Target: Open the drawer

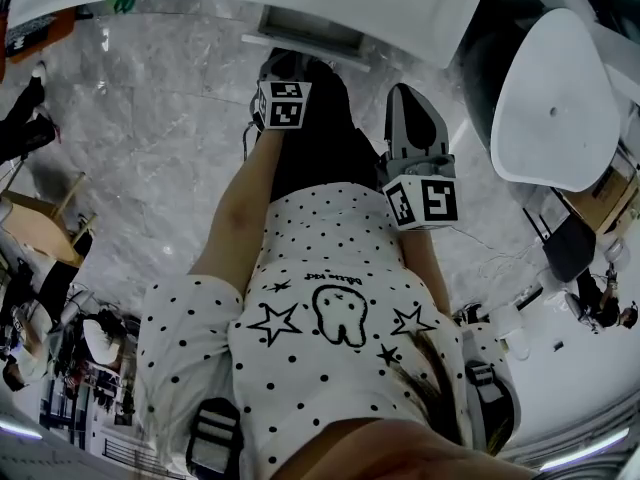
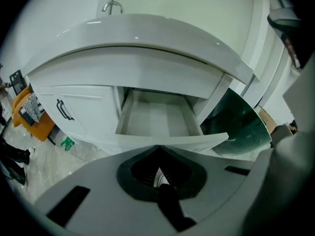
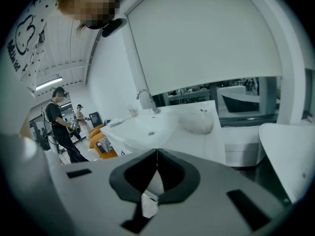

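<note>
The grey marble floor (image 1: 150, 128) spreads below. Orange chairs (image 3: 101, 142) stand far left of a white washbasin counter (image 3: 189, 145), which sits under a white blind (image 3: 206, 43). A strip light (image 3: 49, 84) glows on the ceiling at left.

Cool, even indoor light, seemingly from a ceiling strip (image 3: 48, 84), leaves the drawer (image 2: 155, 119) softly lit and glare on the polished floor (image 1: 150, 118), while both gripper views bend hard and darken at their corners.

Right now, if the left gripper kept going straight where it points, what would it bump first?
Probably the front panel of the open drawer, just beyond the shut jaws of the left gripper; depth is unclear.
</note>
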{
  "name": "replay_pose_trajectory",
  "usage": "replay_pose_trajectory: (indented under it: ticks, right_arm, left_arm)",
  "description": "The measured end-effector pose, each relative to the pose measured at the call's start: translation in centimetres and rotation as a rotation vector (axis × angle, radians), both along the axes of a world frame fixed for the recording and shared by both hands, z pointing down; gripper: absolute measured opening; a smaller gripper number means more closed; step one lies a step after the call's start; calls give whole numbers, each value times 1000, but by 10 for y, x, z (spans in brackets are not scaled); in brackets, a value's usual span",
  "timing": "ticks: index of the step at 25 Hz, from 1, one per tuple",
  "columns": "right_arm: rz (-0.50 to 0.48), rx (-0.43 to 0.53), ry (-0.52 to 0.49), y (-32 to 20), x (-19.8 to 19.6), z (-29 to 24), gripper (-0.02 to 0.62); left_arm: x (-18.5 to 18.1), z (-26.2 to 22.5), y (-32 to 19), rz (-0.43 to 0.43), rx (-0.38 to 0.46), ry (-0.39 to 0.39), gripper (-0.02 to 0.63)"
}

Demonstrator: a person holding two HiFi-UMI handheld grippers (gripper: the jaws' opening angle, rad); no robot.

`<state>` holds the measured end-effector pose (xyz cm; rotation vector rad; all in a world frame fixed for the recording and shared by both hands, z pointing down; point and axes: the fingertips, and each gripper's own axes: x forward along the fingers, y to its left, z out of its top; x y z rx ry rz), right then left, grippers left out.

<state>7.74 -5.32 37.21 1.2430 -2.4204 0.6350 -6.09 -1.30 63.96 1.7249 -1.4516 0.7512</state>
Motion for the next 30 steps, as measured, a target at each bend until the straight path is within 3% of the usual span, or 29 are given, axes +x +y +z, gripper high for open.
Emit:
replay_pose_trajectory:
  ticks: [16, 30]
  right_arm:
    - [75, 50, 14, -26, -26, -32, 14]
    - [89, 152, 45, -52, -52, -60, 14]
  left_arm:
    - [-33, -129, -61, 86, 256, 66, 3]
    - [-62, -231, -109, 75, 453, 109, 3]
